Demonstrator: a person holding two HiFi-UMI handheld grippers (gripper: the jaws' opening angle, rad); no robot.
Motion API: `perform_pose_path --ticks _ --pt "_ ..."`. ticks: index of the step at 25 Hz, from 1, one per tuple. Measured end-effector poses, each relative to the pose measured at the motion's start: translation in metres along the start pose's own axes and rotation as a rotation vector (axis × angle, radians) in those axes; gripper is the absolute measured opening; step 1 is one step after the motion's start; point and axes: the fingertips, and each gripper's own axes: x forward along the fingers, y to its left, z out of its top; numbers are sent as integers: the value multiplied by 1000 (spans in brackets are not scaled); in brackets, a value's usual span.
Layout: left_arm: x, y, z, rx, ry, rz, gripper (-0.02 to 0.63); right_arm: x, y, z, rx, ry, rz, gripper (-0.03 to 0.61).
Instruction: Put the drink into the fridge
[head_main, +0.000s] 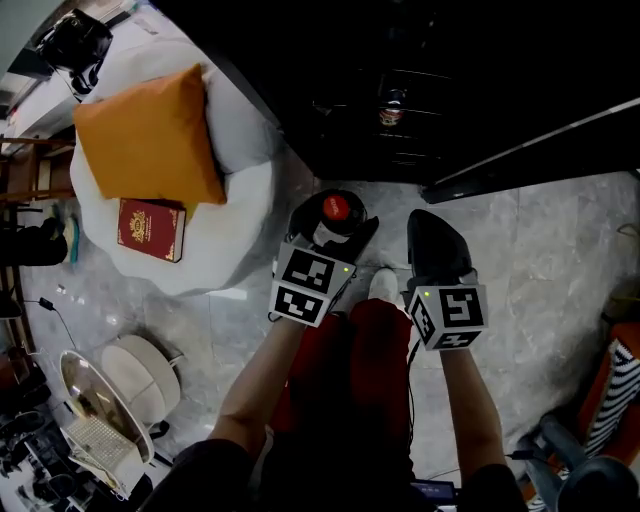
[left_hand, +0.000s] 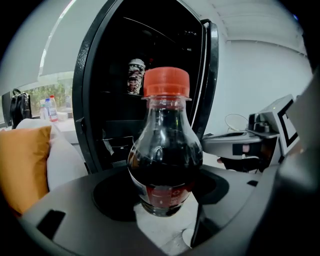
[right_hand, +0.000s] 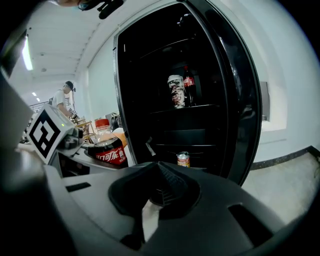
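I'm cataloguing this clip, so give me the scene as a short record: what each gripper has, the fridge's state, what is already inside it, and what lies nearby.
left gripper: shut on upright cola bottle with red cap
right gripper: shut, empty
fridge: open, in front of both grippers
inside: patterned can and dark bottle side by side on a shelf; small can lower down
nearby: orange cushion and red book on a white seat
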Motion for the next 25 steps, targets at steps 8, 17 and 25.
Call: perform_pose_path --ticks 8,17,25 --pt "44 14 -17 34 -18 5 319 30 -20 -32 -4 -18 -3 17" --pt "94 25 -37 72 -44 13 319 71 -41 -65 -34 -42 15 17" --pt "141 42 -61 82 -67 27 319 108 -60 -78 -79 -99 8 17"
